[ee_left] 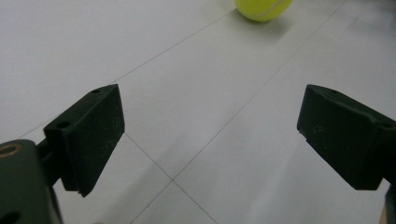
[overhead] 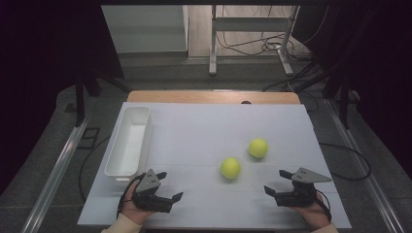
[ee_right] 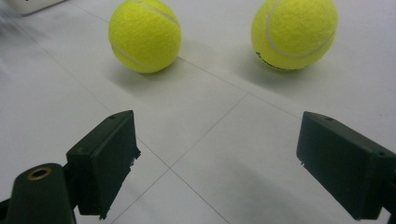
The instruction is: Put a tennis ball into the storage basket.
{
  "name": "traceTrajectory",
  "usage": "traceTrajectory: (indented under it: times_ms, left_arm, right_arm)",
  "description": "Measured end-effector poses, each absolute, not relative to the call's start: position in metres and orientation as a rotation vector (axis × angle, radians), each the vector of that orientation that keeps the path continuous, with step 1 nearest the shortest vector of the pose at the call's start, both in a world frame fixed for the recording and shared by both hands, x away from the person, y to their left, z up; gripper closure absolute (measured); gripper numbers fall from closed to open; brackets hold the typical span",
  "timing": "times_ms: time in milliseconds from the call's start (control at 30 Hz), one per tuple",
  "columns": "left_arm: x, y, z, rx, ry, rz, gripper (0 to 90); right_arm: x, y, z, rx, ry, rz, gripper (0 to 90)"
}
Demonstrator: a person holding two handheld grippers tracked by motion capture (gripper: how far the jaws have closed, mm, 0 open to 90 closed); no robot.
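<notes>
Two yellow-green tennis balls lie on the white table: the nearer ball [overhead: 230,168] [ee_right: 144,35] [ee_left: 262,9] and the farther ball [overhead: 258,147] [ee_right: 294,32]. My left gripper [overhead: 169,186] [ee_left: 210,135] rests near the front edge, left of the balls, open with nothing between its jaws. My right gripper [overhead: 275,182] [ee_right: 217,161] sits at the front right, open and empty, its jaws pointing towards both balls. A white rectangular bin [overhead: 128,143] stands along the table's left side, just beyond the left gripper.
The white table [overhead: 204,131] has thin seam lines across its surface. A wooden strip [overhead: 214,96] runs along its far edge. Beyond it are metal frame legs [overhead: 213,43] and cables on the floor. Dark curtains hang on both sides.
</notes>
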State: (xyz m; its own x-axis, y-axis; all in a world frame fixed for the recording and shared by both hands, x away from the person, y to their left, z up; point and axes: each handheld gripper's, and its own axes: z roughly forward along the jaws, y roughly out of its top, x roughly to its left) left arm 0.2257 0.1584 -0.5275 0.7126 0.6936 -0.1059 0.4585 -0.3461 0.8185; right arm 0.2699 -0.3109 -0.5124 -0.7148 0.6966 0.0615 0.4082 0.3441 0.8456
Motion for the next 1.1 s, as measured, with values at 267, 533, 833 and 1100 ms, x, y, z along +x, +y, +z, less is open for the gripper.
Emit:
traceTrajectory:
  times_ms: [267,533,833,1100]
  left_arm:
    - [0.2264,0.1573,-0.5271,2.005,0.885,0.326,8.3]
    - [0.2272,0.1557,-0.5257,2.004,0.882,0.32,8.4]
    - [0.2278,0.1518,-0.5243,2.007,0.877,0.328,8.4]
    - [0.2274,0.1485,-0.5238,2.024,0.859,0.334,8.4]
  right_arm:
    - [0.2693,-0.3099,-0.5135,0.963,2.317,1.296,13.3]
    - [0.2698,-0.3101,-0.5144,0.964,2.32,1.286,13.4]
    - [0.2703,-0.312,-0.5152,0.972,2.322,1.289,13.6]
    - [0.2675,-0.3136,-0.5145,0.978,2.311,1.289,13.8]
